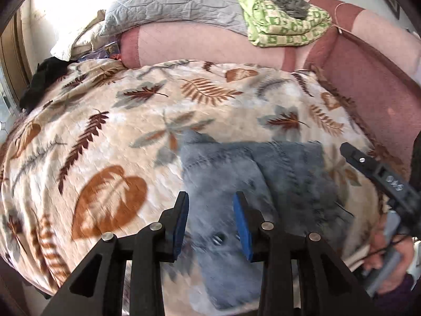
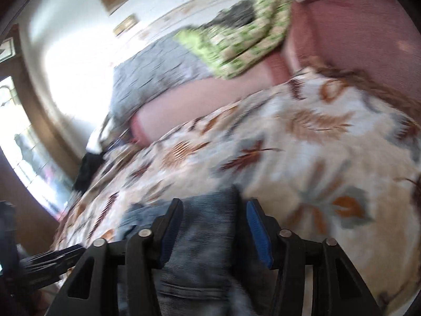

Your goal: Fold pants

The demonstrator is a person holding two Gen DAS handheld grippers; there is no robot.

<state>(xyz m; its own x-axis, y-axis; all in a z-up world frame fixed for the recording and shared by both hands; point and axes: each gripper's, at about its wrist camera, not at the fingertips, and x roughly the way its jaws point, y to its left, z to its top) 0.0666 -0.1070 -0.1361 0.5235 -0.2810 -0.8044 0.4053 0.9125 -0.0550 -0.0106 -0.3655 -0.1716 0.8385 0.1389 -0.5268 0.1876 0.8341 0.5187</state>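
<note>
My left gripper (image 1: 210,205) hangs open above the pants (image 1: 252,168); my right gripper (image 2: 214,212) straddles denim, grip uncertain, so the fold may slip loose.

My left wrist camera looks steeply down, close over the folded blue-grey denim pants (image 1: 252,173) on the cream leaf-print blanket (image 1: 105,131). My right wrist camera sits lower and rolled, facing across the bed. Both views share the blanket, pants and green patterned quilt (image 2: 236,44).
</note>
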